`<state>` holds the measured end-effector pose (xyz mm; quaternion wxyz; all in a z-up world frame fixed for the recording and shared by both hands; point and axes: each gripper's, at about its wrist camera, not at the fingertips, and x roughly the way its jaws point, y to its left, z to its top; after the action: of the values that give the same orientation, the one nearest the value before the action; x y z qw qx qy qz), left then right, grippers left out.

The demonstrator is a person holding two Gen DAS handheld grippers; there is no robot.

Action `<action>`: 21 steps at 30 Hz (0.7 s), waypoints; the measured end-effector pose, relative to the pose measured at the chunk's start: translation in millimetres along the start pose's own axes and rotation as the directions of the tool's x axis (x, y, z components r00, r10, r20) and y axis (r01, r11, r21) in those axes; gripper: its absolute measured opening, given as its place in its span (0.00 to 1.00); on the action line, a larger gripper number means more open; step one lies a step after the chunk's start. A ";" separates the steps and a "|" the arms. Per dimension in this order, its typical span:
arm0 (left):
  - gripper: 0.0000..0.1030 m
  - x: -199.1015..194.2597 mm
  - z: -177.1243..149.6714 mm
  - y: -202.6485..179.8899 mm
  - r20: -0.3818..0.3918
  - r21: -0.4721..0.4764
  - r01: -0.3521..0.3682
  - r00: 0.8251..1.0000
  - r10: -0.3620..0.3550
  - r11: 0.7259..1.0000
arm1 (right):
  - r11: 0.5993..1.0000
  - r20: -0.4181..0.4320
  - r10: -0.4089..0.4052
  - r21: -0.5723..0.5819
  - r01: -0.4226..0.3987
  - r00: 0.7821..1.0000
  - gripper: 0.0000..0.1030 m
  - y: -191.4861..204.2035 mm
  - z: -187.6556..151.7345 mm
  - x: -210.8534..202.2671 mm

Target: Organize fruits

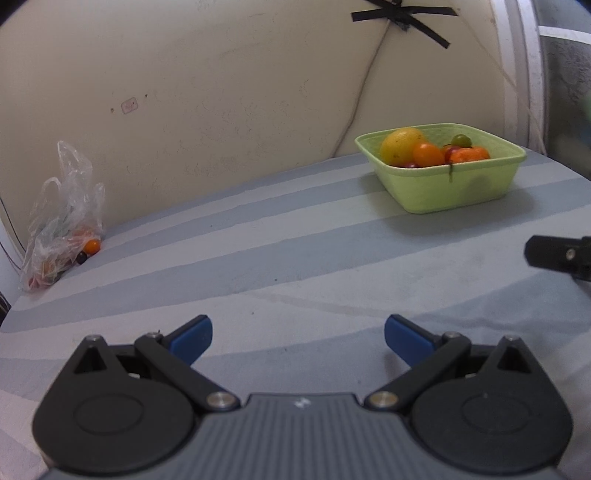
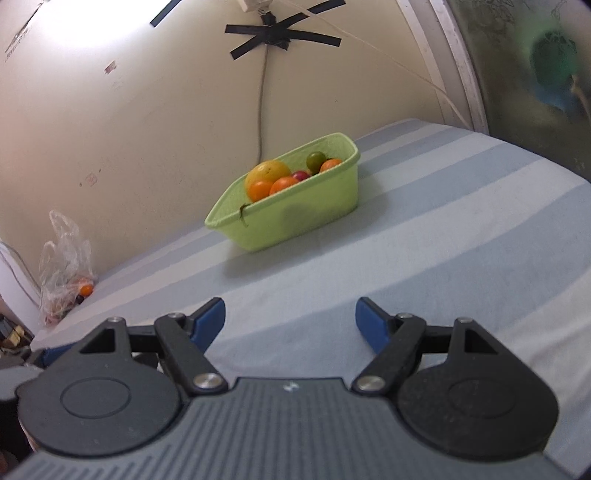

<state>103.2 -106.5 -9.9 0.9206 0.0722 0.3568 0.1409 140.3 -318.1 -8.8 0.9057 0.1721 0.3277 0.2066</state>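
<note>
Left claw is being held with blue pads wide apart, nothing between them, over the striped grey-blue cloth surface. Right claw is likewise being held spread apart and empty above the same cloth; a black part of it is being caught at the right edge of the left view. Farther out, the green basket is sitting on the cloth near the wall, well apart from both claws. Fruits are piled inside it: a large yellow fruit, orange ones, a small green one, a red one partly hidden. A clear plastic bag is lying at the far left against the wall, a small orange fruit just beside it. Black tape is stuck on the wall above.
</note>
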 end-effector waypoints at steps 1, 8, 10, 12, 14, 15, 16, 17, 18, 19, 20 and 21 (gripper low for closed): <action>1.00 2.5 0.6 1.0 0.000 -0.005 -0.001 1.000 0.001 1.000 | 1.000 0.012 -0.005 0.004 0.005 1.000 0.77 -2.0 0.8 2.1; 1.00 16.8 0.4 5.2 0.001 -0.006 -0.025 1.000 0.025 1.000 | 1.000 0.070 -0.018 -0.012 0.019 0.997 0.77 -2.6 -6.1 0.7; 1.00 19.2 -0.5 6.2 0.004 -0.012 -0.021 1.000 0.021 1.000 | 1.000 0.070 -0.008 0.001 0.008 0.997 0.77 -5.3 -5.8 0.4; 1.00 18.4 -1.7 5.5 0.015 -0.010 -0.026 1.000 0.026 1.000 | 1.000 0.073 -0.002 0.022 0.000 0.997 0.77 -8.6 -5.2 0.2; 1.00 18.0 -3.1 4.8 0.024 -0.010 -0.030 0.999 0.030 0.999 | 0.999 0.085 0.009 0.035 -0.012 0.996 0.77 -11.2 -4.9 -1.5; 1.00 17.8 -3.7 4.9 0.027 -0.013 -0.030 0.999 0.031 0.999 | 0.999 0.090 0.007 0.039 -0.011 0.996 0.77 -11.9 -5.0 -2.2; 1.00 17.7 -4.0 5.4 0.027 -0.018 -0.028 0.999 0.029 0.999 | 0.999 0.093 0.008 0.041 -0.012 0.996 0.77 -12.3 -5.3 -2.9; 1.00 17.8 -3.9 6.2 0.025 -0.024 -0.024 0.999 0.025 0.999 | 0.999 0.095 0.009 0.042 -0.013 0.995 0.77 -12.4 -5.3 -3.0; 1.00 17.9 -3.8 7.1 0.021 -0.029 -0.020 1.000 0.021 0.999 | 0.999 0.097 0.008 0.041 -0.012 0.995 0.77 -12.3 -5.2 -3.0; 1.00 18.2 -3.6 7.8 0.017 -0.034 -0.017 1.000 0.017 0.999 | 0.999 0.098 0.005 0.039 -0.009 0.995 0.77 -11.8 -5.2 -2.7; 1.00 18.4 -3.5 8.4 0.014 -0.037 -0.014 1.000 0.015 0.999 | 0.999 0.097 0.004 0.037 -0.008 0.995 0.77 -11.4 -5.1 -2.3; 1.00 18.7 -3.4 9.1 0.012 -0.038 -0.013 1.000 0.013 0.999 | 0.999 0.097 0.004 0.034 -0.007 0.995 0.77 -11.2 -5.1 -2.2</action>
<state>112.2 -91.9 -22.1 0.9232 0.0578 0.3478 0.1532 138.3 -327.9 -16.5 0.9169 0.1985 0.2864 0.1946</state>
